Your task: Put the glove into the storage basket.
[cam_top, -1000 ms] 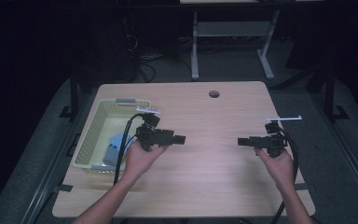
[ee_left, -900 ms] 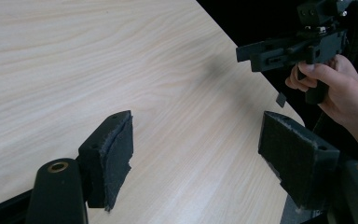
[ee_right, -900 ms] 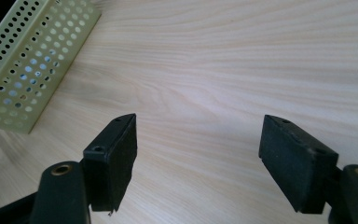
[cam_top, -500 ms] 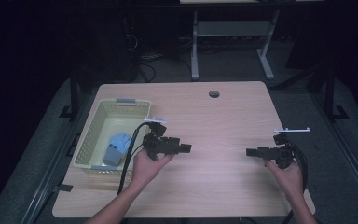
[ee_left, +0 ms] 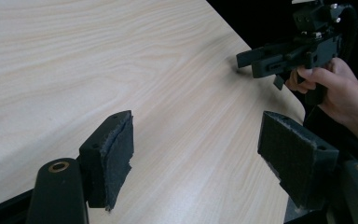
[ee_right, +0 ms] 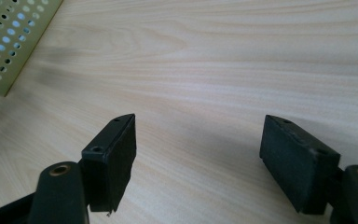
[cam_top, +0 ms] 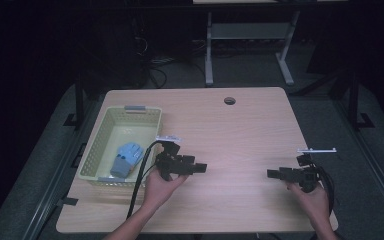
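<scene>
Basket [cam_top: 96, 150]: 1 | blue object [cam_top: 126, 159]: 1 inside | grippers: 2

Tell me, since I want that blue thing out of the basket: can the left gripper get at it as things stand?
Probably yes. The left gripper is open and empty beside the basket, whose top is uncovered; the blue object lies alone inside.
</scene>
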Demonstrator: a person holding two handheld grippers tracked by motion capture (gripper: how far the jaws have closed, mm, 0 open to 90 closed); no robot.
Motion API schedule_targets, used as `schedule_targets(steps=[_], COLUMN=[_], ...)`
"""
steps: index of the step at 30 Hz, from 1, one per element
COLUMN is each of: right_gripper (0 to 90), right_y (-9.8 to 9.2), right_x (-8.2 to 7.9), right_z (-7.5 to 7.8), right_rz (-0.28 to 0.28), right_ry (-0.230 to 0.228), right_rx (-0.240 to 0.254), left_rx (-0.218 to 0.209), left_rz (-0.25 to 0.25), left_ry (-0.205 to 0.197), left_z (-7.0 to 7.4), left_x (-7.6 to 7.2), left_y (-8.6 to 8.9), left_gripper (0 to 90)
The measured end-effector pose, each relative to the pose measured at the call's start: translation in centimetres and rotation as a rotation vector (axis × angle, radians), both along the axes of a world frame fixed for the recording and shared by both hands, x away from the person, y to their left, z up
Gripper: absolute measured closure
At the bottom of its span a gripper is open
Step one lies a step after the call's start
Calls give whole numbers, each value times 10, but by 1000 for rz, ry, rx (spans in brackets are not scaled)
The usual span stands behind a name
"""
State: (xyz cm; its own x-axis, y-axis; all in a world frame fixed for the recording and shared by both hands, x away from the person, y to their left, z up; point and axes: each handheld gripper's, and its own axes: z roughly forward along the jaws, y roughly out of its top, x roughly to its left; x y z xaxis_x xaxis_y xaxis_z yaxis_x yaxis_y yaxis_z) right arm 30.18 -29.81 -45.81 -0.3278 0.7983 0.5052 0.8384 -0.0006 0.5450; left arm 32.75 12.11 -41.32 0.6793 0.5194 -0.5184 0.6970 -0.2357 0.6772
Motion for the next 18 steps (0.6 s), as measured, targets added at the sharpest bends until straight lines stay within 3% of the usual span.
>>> schedule_targets(steps=[13,18], right_gripper=[248,236], right_y=[3,6], right_x=[-28,-34], right_z=[-4,-5], right_rz=[11,20], right_ry=[-74,-88], right_rx=[20,13], left_rx=[-22,4], left_rz=[-21,-45], left_ry=[-47,-50], left_z=[-21,-31], left_x=[-33,-42], left_y=[3,5], left_gripper=[263,266])
